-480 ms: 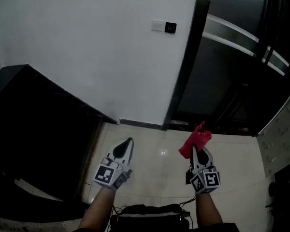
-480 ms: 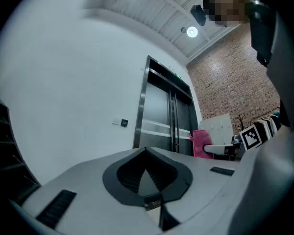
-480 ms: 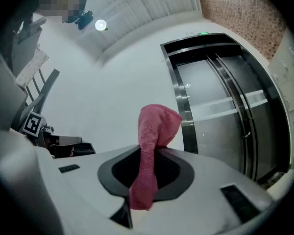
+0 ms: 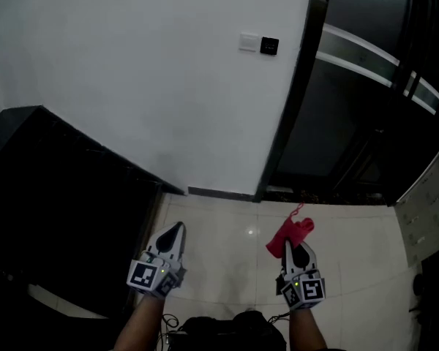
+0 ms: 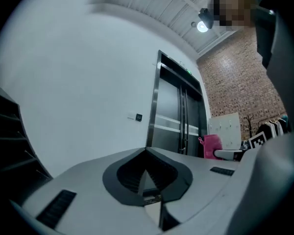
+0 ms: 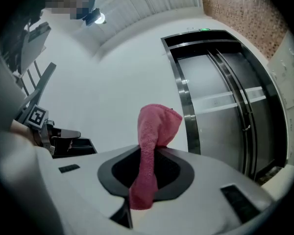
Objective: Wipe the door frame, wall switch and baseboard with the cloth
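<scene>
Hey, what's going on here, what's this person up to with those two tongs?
A person faces a white wall and a dark door frame, tongs in each hand. The right tongs are shut on a red cloth; the left tongs are shut and empty. Both are held low, clear of the wall switch, frame and baseboard, so no wiping is under way.

Cloth [image 6: 154, 126] is a fuzzy pink terry-type fabric, nappy and matt. The left gripper [image 5: 146, 151] and right gripper [image 6: 146, 150] both look like smooth matt grey plastic, with a darker ribbed lining inside the jaws. Wall [image 4: 132, 72] is flat matt white paint. Door frame [image 6: 185, 111] and door panels [image 6: 220, 111] read as brushed metal with a soft sheen. Floor [image 4: 227, 232] is glossy pale tile, bouncing back 1 light spot. Far wall [image 5: 235, 82] is rough brick.
</scene>
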Demonstrator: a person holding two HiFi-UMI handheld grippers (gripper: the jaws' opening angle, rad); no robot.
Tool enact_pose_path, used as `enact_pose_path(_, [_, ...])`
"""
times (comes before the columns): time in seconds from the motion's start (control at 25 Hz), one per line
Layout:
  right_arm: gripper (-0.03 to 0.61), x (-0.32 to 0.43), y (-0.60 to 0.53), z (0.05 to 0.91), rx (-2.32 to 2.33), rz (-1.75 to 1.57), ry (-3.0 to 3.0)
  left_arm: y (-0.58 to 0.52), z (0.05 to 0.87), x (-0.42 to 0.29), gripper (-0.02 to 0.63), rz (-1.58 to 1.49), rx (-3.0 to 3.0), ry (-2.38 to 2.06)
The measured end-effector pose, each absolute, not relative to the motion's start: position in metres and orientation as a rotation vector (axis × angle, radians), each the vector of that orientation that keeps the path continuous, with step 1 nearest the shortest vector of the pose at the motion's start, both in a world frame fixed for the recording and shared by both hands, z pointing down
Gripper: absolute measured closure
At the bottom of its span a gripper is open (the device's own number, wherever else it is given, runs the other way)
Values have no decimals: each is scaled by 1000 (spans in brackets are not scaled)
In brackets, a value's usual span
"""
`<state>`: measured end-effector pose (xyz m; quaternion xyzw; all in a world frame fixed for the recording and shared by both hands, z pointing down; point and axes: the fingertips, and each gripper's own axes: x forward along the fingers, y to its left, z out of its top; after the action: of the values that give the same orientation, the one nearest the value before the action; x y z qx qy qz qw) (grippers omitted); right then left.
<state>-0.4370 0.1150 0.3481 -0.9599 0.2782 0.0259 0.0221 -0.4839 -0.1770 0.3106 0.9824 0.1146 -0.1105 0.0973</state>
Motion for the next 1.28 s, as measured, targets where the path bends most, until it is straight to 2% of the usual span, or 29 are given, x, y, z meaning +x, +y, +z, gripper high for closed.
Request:
enact_pose_path(0.24, [520,-374,134,353,-2937,119,815,-132,318,-421,611,-266,2916,530])
enact_pose_path(0.4, [520,-310,164,355,-2922,131,831,-104,310,-357,611,-278,2937,498])
enact_pose_path(0.6, [520,-222,195,318,-2951,207,907,-67,281,-274,611,-334,2974,510])
enact_pose_path(0.84, [520,-159,204,307,-3008,233,953,-24,283,-200,611,-296,2949,636])
enact_pose_path(1.28, [520,6,156,279,-3206,258,1004,-74,287,-42,611,-314,2932,674])
